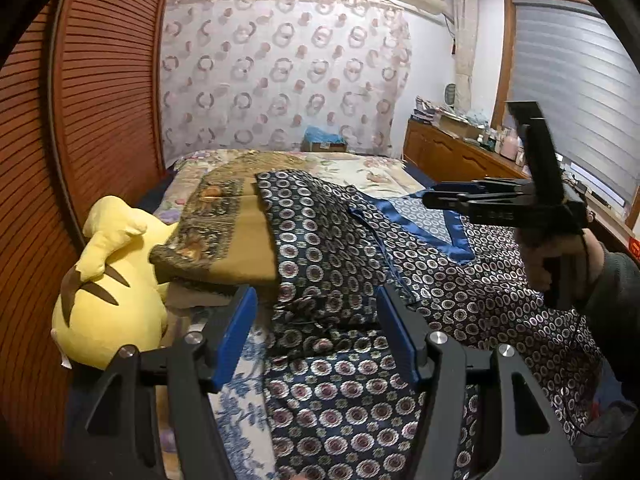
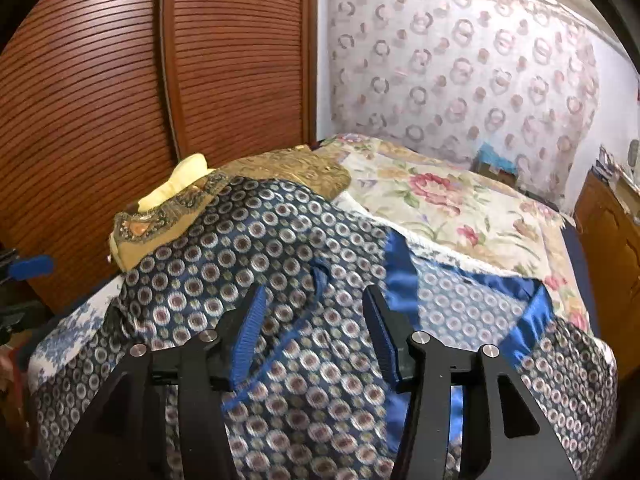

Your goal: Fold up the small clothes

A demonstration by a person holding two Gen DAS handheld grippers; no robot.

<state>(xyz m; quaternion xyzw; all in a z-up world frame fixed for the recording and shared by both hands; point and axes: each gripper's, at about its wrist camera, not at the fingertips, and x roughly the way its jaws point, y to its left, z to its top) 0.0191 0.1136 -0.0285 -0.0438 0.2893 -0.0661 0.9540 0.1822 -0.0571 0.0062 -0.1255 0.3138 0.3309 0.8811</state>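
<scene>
The bed (image 2: 460, 208), under a cream floral cover, stands against a louvred wooden wardrobe (image 2: 120, 92) and a wall hung with ring-patterned cloth (image 2: 460, 72). A navy garment (image 2: 248, 240) with ring print and blue satin trim lies spread over the bed's near side, one part draped onto a gold cushion (image 1: 240, 240) toward the wardrobe-side edge. A yellow plush toy (image 1: 108, 280) rests by that edge. Left tongs (image 1: 316, 328) and right tongs (image 2: 316, 320) both hang open above the garment, gripping nothing. A wooden dresser (image 1: 452, 152) lines the window side.
</scene>
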